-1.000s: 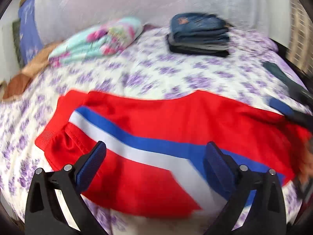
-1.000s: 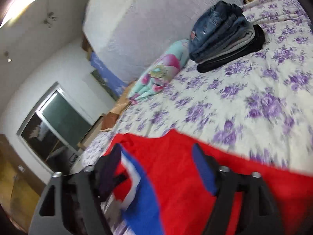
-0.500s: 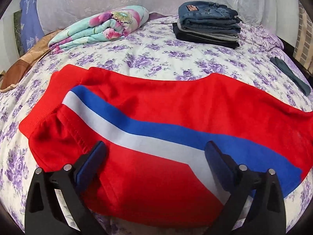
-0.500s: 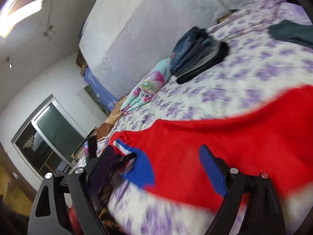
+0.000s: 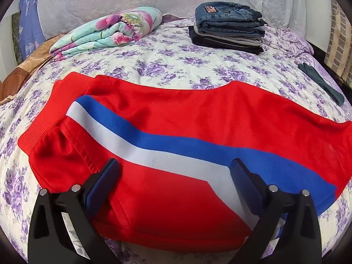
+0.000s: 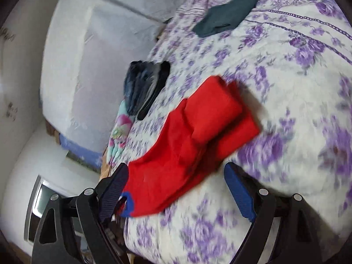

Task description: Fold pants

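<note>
Both jaws gape empty; only the right view shows the pants' (image 6: pixel 198 136) leg ends.

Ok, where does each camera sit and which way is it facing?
Left wrist: on the left gripper, angled down over the red pants, facing the jeans stack; its open fingers show.
Right wrist: on the right gripper, rolled sideways at the pants' leg end; its open fingers show.
Shared: pants, jeans stack, bedsheet, dark sock.

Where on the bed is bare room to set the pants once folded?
Free: sheet between red pants and jeans stack; also right of the pants' legs. Crowded: headboard side, floral blanket beside the stack.
</note>
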